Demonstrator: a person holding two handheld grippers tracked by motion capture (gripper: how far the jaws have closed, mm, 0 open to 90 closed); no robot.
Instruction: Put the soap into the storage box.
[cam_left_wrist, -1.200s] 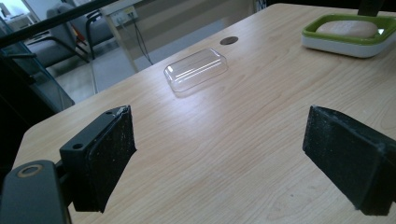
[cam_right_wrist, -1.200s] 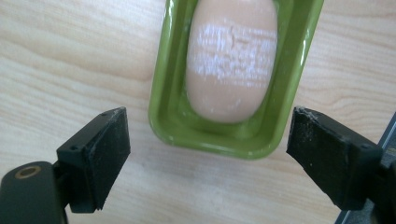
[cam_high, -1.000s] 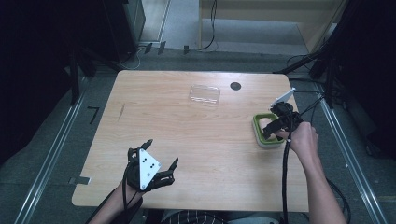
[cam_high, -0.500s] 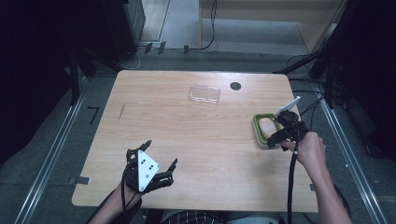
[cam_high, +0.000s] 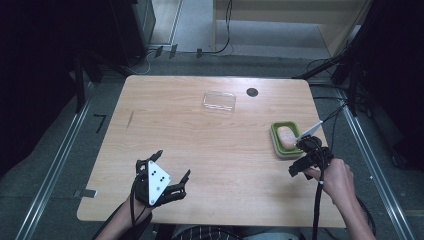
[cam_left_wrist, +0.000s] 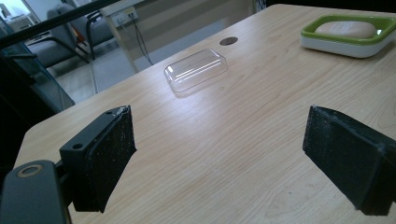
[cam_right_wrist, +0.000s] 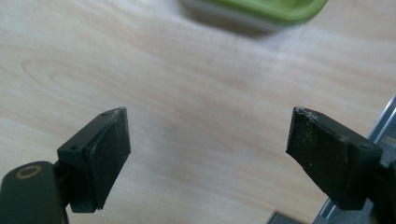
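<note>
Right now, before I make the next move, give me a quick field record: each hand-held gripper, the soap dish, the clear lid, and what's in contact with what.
left hand-held gripper: near table edge, jaws open, nothing between them
right hand-held gripper: just beside the near end of the dish, jaws open and empty over bare wood
soap dish: green rim, white base, near the right table edge
soap: pale bar lying in the dish
clear lid: lying alone toward the far side of the table
contact: neither gripper touches anything
</note>
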